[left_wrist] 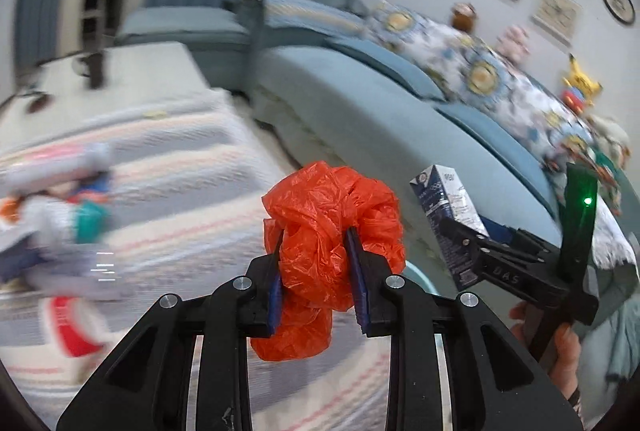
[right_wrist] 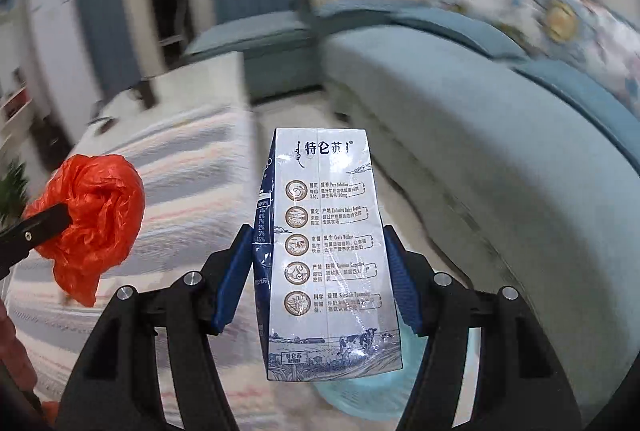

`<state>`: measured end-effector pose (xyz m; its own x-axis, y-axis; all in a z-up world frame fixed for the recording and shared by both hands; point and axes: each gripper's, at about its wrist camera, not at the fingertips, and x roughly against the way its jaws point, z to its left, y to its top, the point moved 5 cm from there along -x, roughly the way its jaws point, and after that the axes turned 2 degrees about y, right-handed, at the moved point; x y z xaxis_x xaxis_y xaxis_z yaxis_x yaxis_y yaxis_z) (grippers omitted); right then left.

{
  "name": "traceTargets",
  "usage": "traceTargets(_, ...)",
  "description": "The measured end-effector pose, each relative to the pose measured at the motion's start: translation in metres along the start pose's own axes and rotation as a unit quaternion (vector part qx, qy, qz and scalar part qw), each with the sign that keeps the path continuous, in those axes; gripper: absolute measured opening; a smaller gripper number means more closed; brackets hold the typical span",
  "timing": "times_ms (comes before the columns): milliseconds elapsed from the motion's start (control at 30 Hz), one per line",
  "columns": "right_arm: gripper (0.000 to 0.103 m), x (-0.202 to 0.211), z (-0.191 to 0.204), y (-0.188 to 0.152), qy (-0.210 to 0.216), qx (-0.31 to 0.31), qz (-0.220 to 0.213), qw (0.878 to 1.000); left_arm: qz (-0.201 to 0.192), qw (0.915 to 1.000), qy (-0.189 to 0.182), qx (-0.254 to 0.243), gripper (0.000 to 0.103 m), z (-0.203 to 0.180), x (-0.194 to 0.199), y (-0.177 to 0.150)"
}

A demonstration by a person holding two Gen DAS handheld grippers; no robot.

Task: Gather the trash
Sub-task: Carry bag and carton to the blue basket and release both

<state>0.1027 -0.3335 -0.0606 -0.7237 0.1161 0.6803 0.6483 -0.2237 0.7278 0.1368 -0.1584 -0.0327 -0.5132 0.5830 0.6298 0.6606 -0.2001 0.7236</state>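
Two bits of trash are already picked up, so I'd say we're partway through. From the left wrist view, the left tool [left_wrist: 316,271] is clenched on a crumpled orange plastic bag [left_wrist: 332,231], held up in the air over the striped bench cloth [left_wrist: 192,191], and off to the right you can see the milk carton [left_wrist: 448,207] in the other tool, with the blue sofa [left_wrist: 380,119] behind. There's a blurry heap of stuff [left_wrist: 52,227] at the left on the cloth, can't tell what it is, maybe more to collect. From the right wrist view, the right tool [right_wrist: 320,279] is gripping the carton [right_wrist: 328,231] by its sides, upright, and right below it sits a pale blue bin [right_wrist: 360,395]. My guess: dropping both in is what's left, carton first since it's already over the bin.
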Motion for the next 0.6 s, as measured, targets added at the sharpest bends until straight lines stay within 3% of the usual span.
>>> traceTargets(200, 0.060, -0.028, -0.063, -0.045, -0.057, -0.058, 0.052, 0.995, 0.075, 0.9955, -0.049, -0.029, 0.026, -0.051, -0.080, -0.023)
traceTargets(400, 0.060, -0.060, -0.090, -0.096, -0.075, -0.099, 0.116, 0.985, 0.153, 0.9852, -0.053, -0.055, 0.028, -0.069, -0.140, -0.057)
traceTargets(600, 0.062, -0.079, -0.097, -0.117, -0.080, -0.125, 0.149, 0.978, 0.175, 0.9808, -0.044, -0.074, 0.049, -0.070, -0.157, -0.075)
